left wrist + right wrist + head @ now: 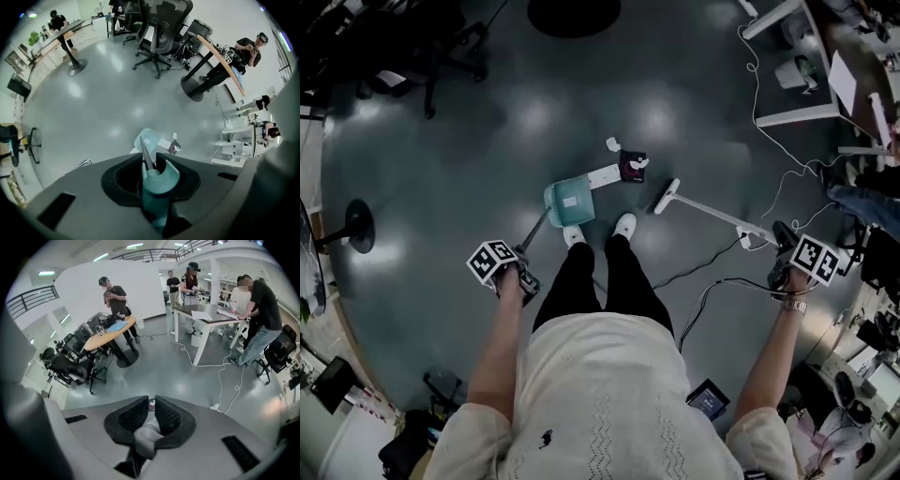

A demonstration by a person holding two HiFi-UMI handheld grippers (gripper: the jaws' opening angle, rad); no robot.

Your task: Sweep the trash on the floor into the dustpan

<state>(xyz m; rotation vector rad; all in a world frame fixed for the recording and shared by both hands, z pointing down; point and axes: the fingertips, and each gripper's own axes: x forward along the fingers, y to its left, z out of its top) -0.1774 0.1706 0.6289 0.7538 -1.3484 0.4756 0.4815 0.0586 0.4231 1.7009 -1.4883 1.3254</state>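
In the right gripper view the jaws hide the broom head, and only a short grey length of the handle shows. In the left gripper view the dustpan (149,139) is partly covered by its own handle.

Both arms extend downward and outward from the torso. The left gripper (150,171) is clamped on the teal plastic dustpan handle. The right gripper (149,420) is clamped on the broom (712,212) handle.

The dustpan rests on the glossy grey floor (487,141), just beside the white shoes (624,225). The trash, a dark wrapper (633,167) and a white scrap (614,144), lies between dustpan and broom head.
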